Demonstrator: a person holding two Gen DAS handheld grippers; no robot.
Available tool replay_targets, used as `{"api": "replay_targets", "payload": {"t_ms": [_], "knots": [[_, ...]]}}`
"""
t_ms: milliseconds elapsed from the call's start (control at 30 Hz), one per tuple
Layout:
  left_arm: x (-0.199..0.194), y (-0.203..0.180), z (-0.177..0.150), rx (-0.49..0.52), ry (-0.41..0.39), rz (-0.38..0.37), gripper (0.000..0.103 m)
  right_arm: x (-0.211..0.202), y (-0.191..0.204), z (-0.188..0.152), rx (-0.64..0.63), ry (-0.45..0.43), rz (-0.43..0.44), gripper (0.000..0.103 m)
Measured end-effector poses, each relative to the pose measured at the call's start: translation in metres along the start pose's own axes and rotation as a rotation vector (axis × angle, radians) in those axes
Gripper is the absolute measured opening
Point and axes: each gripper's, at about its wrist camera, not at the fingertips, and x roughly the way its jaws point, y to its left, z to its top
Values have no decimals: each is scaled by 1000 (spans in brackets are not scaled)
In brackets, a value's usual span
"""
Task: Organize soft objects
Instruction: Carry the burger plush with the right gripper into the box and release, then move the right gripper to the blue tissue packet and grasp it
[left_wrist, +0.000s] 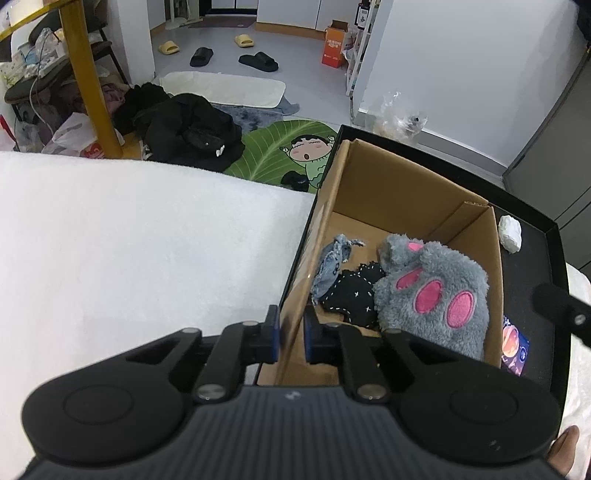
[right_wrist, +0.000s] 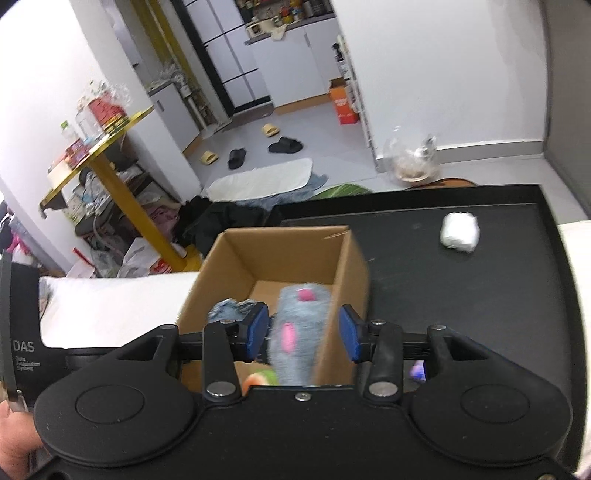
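A cardboard box (left_wrist: 402, 184) stands on a black tray (left_wrist: 532, 258). In it lie a grey plush paw glove with pink pads (left_wrist: 432, 288), a black stitched soft piece (left_wrist: 351, 291) and a blue denim piece (left_wrist: 328, 266). My left gripper (left_wrist: 291, 334) is shut on the box's left wall. My right gripper (right_wrist: 303, 334) is open above the box (right_wrist: 280, 254), with the grey paw glove (right_wrist: 299, 325) blurred between its fingers, not touched. A white soft ball (right_wrist: 460, 232) lies on the tray (right_wrist: 480, 295), also in the left wrist view (left_wrist: 510, 233).
A white bed cover (left_wrist: 140, 243) lies left of the tray. A small colourful card (left_wrist: 514, 349) lies on the tray by the box. On the floor beyond are black clothes (left_wrist: 188, 125), a green cartoon mat (left_wrist: 284, 151), slippers and a yellow-legged table (right_wrist: 110, 162).
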Motion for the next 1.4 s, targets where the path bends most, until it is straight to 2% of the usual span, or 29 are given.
{"api": "replay_targets", "payload": {"t_ms": [233, 567, 667, 800, 833, 933, 1133, 1267, 1400], "knots": [[-8, -6, -2, 20, -35, 13, 11, -13, -37, 1, 51, -35, -46, 43], [-16, -21, -3, 88, -78, 48, 15, -14, -74, -14, 119, -36, -78, 48], [-17, -26, -6, 122, -85, 45, 21, -12, -81, -19, 139, -38, -89, 52], [-20, -31, -7, 146, -108, 53, 41, -6, -90, -25, 179, -35, -102, 55], [-20, -33, -8, 153, -113, 53, 46, -3, -91, -27, 183, -32, -105, 59], [-20, -39, -10, 184, -120, 74, 51, 8, -93, -35, 190, -7, -144, 68], [-20, -47, -10, 219, -126, 105, 54, 32, -99, -46, 230, 47, -207, 77], [-17, -51, -10, 230, -115, 109, 54, 40, -97, -50, 205, 43, -239, 88], [-14, -56, -10, 255, -109, 133, 55, 49, -98, -53, 236, 43, -261, 94]]}}
